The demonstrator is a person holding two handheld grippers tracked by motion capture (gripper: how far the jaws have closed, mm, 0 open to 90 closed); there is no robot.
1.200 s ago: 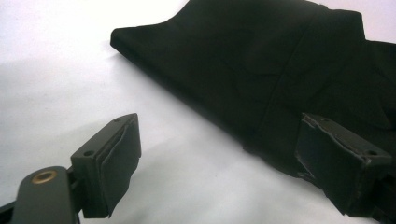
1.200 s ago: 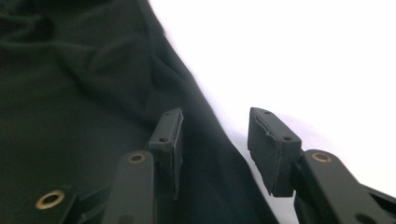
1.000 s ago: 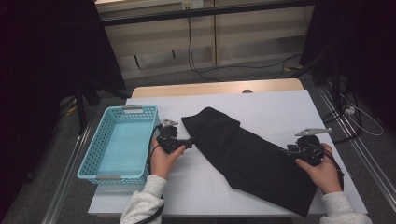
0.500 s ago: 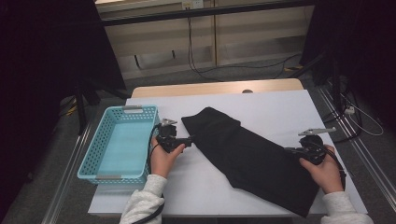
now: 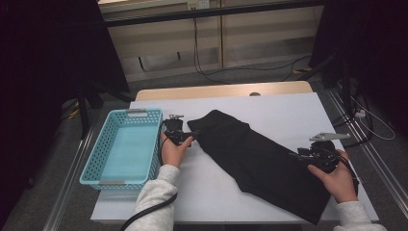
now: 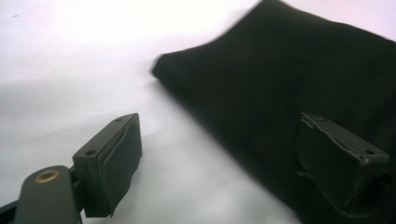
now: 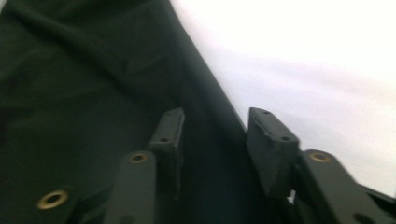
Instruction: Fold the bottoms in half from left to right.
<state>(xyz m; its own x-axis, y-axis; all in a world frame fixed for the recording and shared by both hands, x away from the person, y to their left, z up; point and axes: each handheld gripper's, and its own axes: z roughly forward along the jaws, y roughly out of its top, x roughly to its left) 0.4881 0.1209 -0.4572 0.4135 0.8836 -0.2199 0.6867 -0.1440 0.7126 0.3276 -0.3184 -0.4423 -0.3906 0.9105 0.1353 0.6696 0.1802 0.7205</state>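
High view, blue basket [image 5: 126,147] bare inside (left of black cloth [image 5: 260,161]), both grippers' fingers apart, gripping nothing.

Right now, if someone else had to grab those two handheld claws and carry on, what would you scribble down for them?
Left gripper: jaws wide open, nothing held, at the upper-left end of the black cloth.
Right gripper: jaws have just been opening; the cloth's right edge lies between them, pads not pressing on it.
Cloth: lies long and diagonal on the white table, still loosely spread.
Blue basket: at the table's left edge, nothing in it.
Done: little that shows.
Left, probably: grip both ends, fold the cloth, perhaps put it in the basket.
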